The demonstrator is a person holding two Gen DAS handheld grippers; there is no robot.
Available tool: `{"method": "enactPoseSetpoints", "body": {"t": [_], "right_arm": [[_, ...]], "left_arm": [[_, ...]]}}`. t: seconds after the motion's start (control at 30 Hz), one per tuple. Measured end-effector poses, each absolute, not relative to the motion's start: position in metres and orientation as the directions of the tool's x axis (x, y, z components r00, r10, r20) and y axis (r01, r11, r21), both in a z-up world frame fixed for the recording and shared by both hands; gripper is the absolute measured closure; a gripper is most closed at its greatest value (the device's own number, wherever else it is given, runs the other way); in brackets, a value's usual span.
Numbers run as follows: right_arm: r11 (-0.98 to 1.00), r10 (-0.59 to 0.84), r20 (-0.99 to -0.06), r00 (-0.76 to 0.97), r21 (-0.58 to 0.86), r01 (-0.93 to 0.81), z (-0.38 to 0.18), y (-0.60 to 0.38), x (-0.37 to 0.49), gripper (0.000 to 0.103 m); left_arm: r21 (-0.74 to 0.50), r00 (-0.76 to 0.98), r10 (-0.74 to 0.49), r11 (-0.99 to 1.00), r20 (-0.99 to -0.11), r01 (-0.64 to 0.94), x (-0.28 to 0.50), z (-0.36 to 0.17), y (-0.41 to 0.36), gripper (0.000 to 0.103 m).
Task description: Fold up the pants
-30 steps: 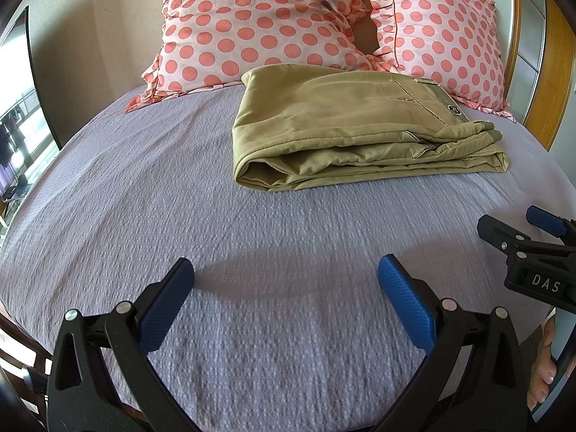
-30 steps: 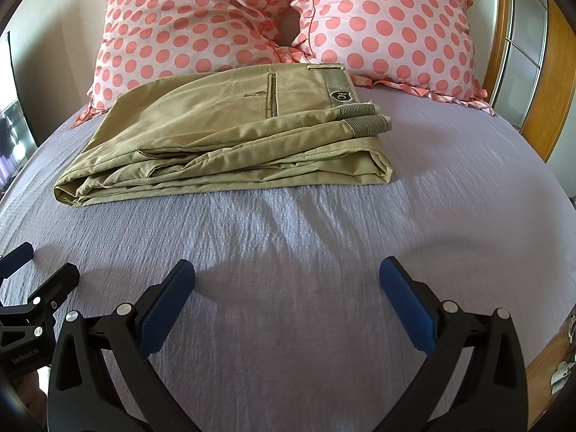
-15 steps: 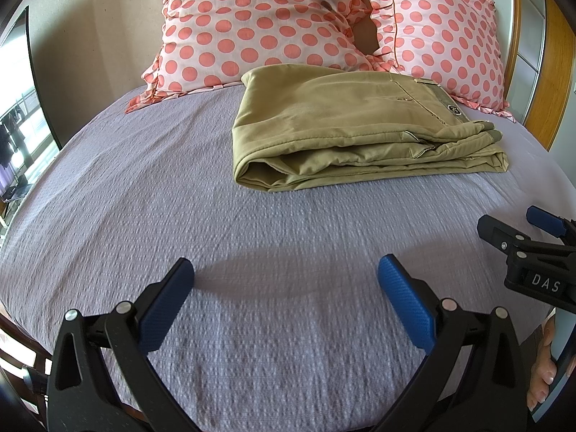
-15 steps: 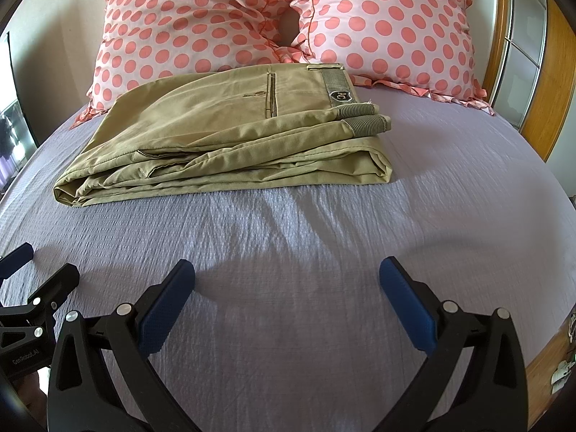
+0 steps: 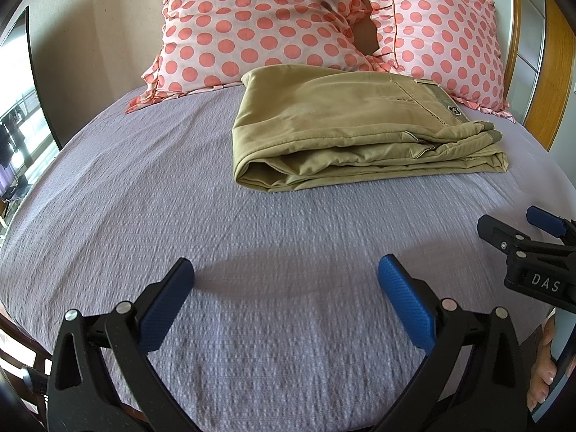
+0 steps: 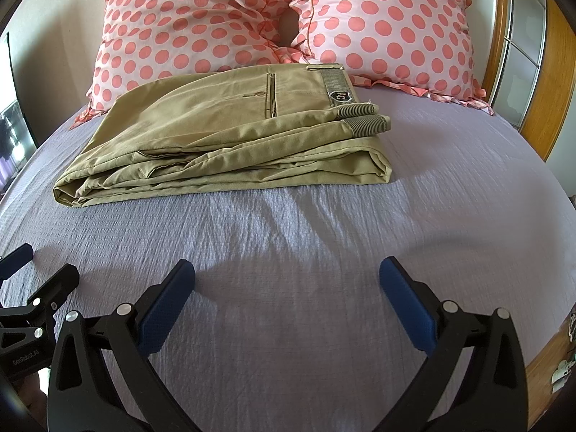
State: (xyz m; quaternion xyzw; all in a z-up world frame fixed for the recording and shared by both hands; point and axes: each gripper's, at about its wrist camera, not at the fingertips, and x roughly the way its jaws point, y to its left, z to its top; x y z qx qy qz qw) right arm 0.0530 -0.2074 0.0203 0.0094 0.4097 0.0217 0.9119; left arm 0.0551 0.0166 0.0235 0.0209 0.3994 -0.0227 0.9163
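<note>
Pants: the khaki cotton pants (image 6: pixel 230 136) lie folded into a flat stacked rectangle near the head edge of the bed, just in front of the two pink polka-dot pillows (image 6: pixel 201 25); the far edge may touch the pillow frill, hard to tell through the fisheye.
Fold state: waistband with ribbed inserts and badge at the right end, rounded fold at the left end (image 5: pixel 252 172); layers sit roughly square. Judged finished.
Left gripper (image 5: pixel 286 277): released, blue pads spread wide, nothing between them, hovering over bare sheet near the foot edge.
Right gripper (image 6: pixel 288 280): likewise spread and empty, alongside the left one, well apart from the pants.
Why so placed: both claws are clear of the cloth, likely so the stack is not disturbed.
Surface: lilac textured bedsheet (image 6: pixel 324 237), slight wrinkles just before the pants.
Open room: wide bare sheet between grippers and pants, and to the left.
Limits: wooden bed frame (image 6: pixel 547 100) bounds the right edge; pillows close the head edge.
</note>
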Motion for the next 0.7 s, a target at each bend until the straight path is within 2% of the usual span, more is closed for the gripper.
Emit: {"method": "enactPoseSetpoints", "body": {"t": [0.7], "right_arm": [[0.999, 0.048, -0.746, 0.664, 0.035, -0.033, 0.0206, -0.2074, 0.0528, 0.001]], "left_arm": [[0.018, 0.676, -0.024, 0.998, -0.737, 0.056, 0.0564, 0.0257, 0.0172, 0.002]]}}
